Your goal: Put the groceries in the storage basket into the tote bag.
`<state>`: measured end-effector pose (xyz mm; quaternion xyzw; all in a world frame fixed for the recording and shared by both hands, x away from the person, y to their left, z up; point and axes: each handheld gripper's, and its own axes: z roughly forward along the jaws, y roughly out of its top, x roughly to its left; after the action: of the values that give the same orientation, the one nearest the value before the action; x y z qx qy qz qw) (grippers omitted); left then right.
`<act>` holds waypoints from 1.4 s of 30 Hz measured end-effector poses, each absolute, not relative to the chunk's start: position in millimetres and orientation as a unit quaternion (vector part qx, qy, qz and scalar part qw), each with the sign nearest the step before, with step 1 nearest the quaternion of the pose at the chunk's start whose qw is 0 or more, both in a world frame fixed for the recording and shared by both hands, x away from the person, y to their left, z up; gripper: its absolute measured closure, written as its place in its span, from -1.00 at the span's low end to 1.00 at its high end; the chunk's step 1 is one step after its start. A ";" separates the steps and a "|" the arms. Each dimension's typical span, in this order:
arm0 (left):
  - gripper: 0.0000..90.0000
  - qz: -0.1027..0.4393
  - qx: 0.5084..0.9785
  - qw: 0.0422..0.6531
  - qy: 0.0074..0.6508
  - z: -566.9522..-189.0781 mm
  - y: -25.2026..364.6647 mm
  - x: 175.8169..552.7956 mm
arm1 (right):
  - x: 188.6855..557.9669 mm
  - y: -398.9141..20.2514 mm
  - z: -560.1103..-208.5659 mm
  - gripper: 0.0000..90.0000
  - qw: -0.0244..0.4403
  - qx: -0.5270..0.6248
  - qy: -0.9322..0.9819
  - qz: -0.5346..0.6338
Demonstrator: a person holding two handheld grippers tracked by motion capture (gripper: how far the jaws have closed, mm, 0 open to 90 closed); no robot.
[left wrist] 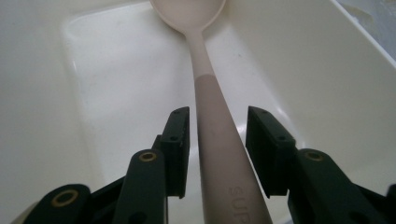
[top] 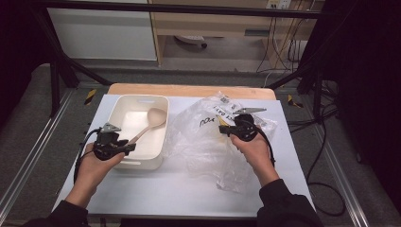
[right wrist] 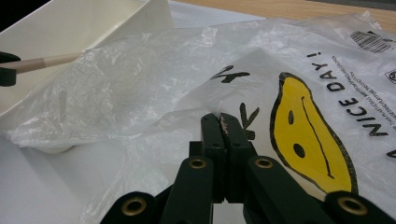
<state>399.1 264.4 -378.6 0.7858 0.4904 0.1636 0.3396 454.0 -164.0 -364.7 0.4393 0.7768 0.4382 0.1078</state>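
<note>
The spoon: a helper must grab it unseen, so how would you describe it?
On the white table, find the cream tub left of the crumpled plastic bag. The spoon lies slanted inside it, pale pink bowl up, between the left gripper jaws.

Spoon handle (left wrist: pixel 212 135) lies betw. left claw (left wrist: pixel 218 140) jaws, gap left each side. Bin (top: pixel 124 109) walls close that claw in L & R. Crumpled plastic bag (top: pixel 203 137) covers table (top: pixel 156 189) centre; near strip is left bare.
</note>
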 end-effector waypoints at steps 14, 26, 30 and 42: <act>0.44 0.159 0.789 0.336 0.490 -379.8 264.7 396.5 | 454.0 -162.2 -366.2 1.00 0.106 0.439 0.777 0.437; 0.50 0.168 0.790 0.321 0.494 -378.6 265.7 398.3 | 454.7 -161.8 -367.5 1.00 0.104 0.440 0.779 0.435; 0.51 0.175 0.791 0.322 0.491 -379.1 265.7 396.7 | 454.6 -161.5 -367.9 1.00 0.103 0.440 0.779 0.434; 0.50 0.171 0.791 0.319 0.494 -377.5 265.0 396.8 | 454.4 -162.5 -368.0 1.00 0.104 0.440 0.779 0.434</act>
<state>396.8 265.0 -377.5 0.7907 0.4938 0.1706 0.3191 454.4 -162.5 -368.0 0.4401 0.7792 0.4340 0.1041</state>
